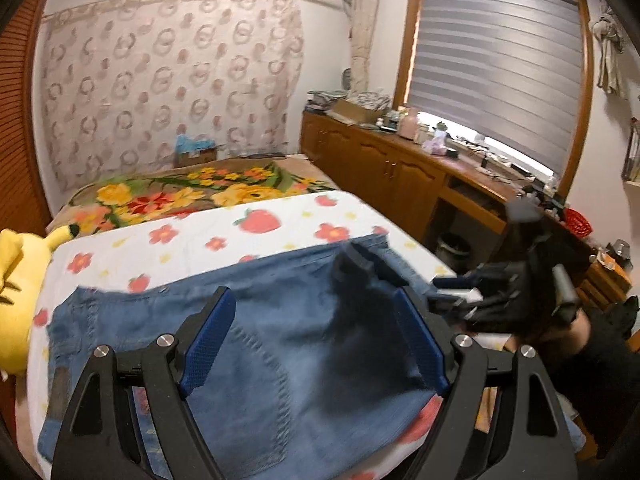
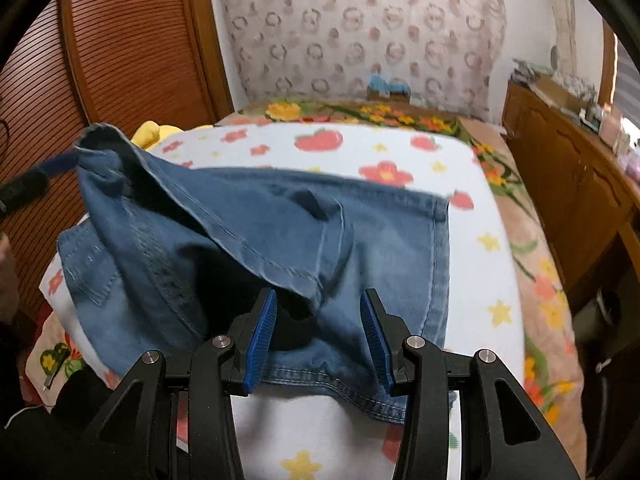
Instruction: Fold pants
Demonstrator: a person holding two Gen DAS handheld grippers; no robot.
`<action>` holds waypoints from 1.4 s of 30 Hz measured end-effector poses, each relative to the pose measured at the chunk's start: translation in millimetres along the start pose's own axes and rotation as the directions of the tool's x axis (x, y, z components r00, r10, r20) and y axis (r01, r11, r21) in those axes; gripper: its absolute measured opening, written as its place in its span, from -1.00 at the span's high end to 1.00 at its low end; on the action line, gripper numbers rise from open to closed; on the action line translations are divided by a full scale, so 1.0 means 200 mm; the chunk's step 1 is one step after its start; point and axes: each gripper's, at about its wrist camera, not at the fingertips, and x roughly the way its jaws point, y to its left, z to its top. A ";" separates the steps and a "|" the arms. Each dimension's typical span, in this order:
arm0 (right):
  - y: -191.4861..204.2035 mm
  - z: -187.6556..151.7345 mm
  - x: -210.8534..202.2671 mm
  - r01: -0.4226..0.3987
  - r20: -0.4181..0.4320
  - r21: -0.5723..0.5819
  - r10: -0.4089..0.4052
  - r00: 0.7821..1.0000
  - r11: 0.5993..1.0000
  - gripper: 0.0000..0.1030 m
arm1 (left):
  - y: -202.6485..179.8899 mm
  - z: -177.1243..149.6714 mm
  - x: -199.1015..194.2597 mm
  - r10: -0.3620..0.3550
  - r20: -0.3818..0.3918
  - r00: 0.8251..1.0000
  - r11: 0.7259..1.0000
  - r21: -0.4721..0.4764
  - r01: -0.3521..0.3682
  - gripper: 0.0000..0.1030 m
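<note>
Blue denim pants (image 1: 260,336) lie folded on the white strawberry-print blanket (image 1: 192,236) on the bed. My left gripper (image 1: 316,304) is open, its blue pads wide apart just above the denim. In the right wrist view a corner of the pants (image 2: 256,232) is raised at the left, against the left gripper's blue finger (image 2: 60,162); contact is unclear. My right gripper (image 2: 318,300) is open, pads either side of a raised denim fold. It shows at the right in the left wrist view (image 1: 452,290).
A yellow plush toy (image 1: 16,296) lies at the bed's left edge. A floral blanket (image 1: 192,190) covers the far bed. A wooden cabinet and cluttered desk (image 1: 400,160) run along the right under the window. A wooden wardrobe (image 2: 120,48) stands left.
</note>
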 end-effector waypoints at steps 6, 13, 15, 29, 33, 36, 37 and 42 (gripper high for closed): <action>0.00 0.03 0.08 -0.042 -0.012 0.038 0.043 0.999 0.998 0.17 | -0.06 0.06 0.13 -0.050 -0.042 0.998 0.999 0.010 0.050 0.00; -0.14 0.02 0.02 -0.093 0.040 0.049 0.091 0.995 0.994 0.91 | -0.06 0.03 0.17 -0.031 -0.064 0.997 0.999 0.027 0.033 0.82; -0.13 0.06 -0.01 -0.098 0.074 0.040 0.095 0.993 0.994 0.92 | -0.04 0.02 0.13 -0.026 -0.050 0.998 0.999 0.021 0.027 0.84; 0.44 0.55 -0.20 -0.174 0.248 -0.250 0.237 0.939 0.952 0.92 | 0.29 -0.15 -0.49 0.125 0.104 0.987 0.989 -0.094 -0.115 0.86; 0.63 0.61 -0.08 -0.211 0.223 -0.311 0.287 0.932 0.927 0.92 | 0.43 -0.26 -0.54 0.177 0.088 0.980 0.975 -0.149 -0.163 0.86; 0.74 0.67 0.05 -0.227 0.192 -0.348 0.306 0.932 0.909 0.92 | 0.52 -0.36 -0.55 0.203 0.066 0.977 0.963 -0.196 -0.187 0.86; 0.76 0.69 0.08 -0.226 0.185 -0.358 0.306 0.934 0.906 0.92 | 0.54 -0.37 -0.55 0.207 0.062 0.976 0.961 -0.203 -0.191 0.86; 0.93 0.80 0.25 -0.226 0.145 -0.404 0.306 0.941 0.886 0.92 | 0.63 -0.47 -0.56 0.248 0.030 0.968 0.941 -0.244 -0.234 0.86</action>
